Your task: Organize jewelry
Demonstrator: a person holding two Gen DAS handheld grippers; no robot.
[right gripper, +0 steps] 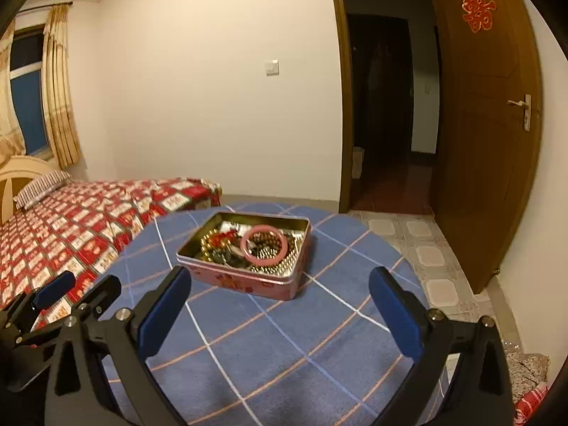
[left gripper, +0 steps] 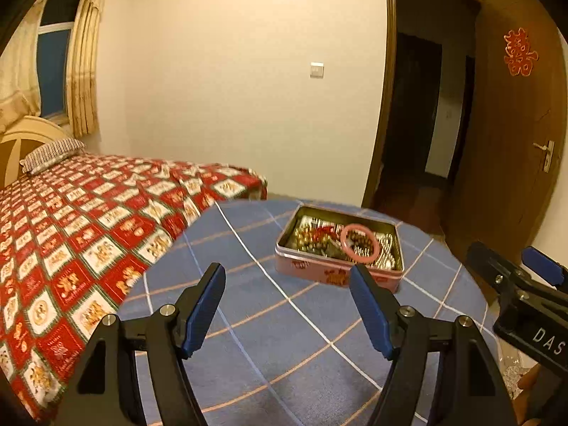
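Left gripper and right gripper are hovering above the blue checked tablecloth, jaws spread wide, gripping nothing. The pink tin is sitting lidless on the cloth ahead of both, holding beaded jewelry (pink bangle lying on top).

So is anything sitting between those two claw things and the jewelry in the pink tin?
Nothing visible. Only bare blue checked tablecloth lies between the open right gripper, the open left gripper and the lidless tin. The pink bangle lies on top of the jewelry, uncovered.
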